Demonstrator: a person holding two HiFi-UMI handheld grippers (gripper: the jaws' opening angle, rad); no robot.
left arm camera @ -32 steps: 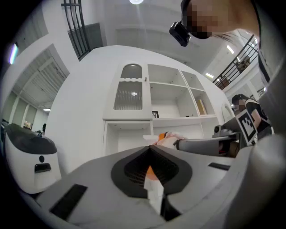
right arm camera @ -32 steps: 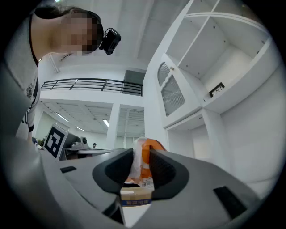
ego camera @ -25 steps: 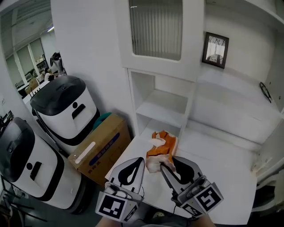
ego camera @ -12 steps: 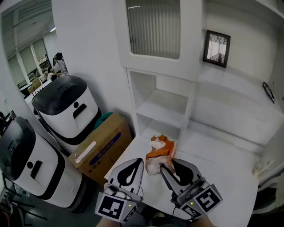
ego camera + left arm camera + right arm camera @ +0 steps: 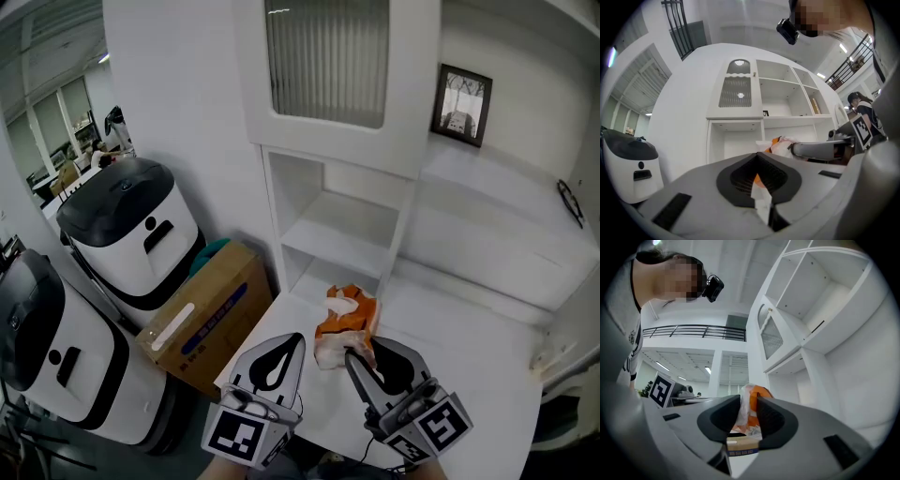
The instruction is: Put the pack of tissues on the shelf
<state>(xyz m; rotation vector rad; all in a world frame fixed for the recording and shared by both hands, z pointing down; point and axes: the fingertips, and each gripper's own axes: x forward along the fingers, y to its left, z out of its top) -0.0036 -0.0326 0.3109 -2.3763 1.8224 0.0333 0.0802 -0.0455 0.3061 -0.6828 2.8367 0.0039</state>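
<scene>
The pack of tissues (image 5: 344, 322) is an orange and white soft pack, held upright over the near left of the white counter (image 5: 459, 361). My right gripper (image 5: 364, 352) is shut on its lower end, and the jaws are closing tighter on it. The right gripper view shows the pack (image 5: 751, 411) pinched between the dark pads (image 5: 771, 416) of the right gripper (image 5: 749, 399). My left gripper (image 5: 286, 343) hovers just left of the pack, shut and empty. From the left gripper (image 5: 757, 157), the pack (image 5: 780, 142) lies ahead to the right. The white shelf unit (image 5: 342, 225) stands behind with open compartments.
A framed picture (image 5: 461, 103) stands on the upper ledge at the right, and a black ring (image 5: 567, 202) lies further right. Left of the counter sit a cardboard box (image 5: 202, 314) and two white machines with black tops (image 5: 131, 230), (image 5: 47, 352). A glazed cabinet door (image 5: 328, 61) is above the compartments.
The pack stays in the right gripper, at most a little higher. Both grippers keep their places; the view has drifted slightly.
</scene>
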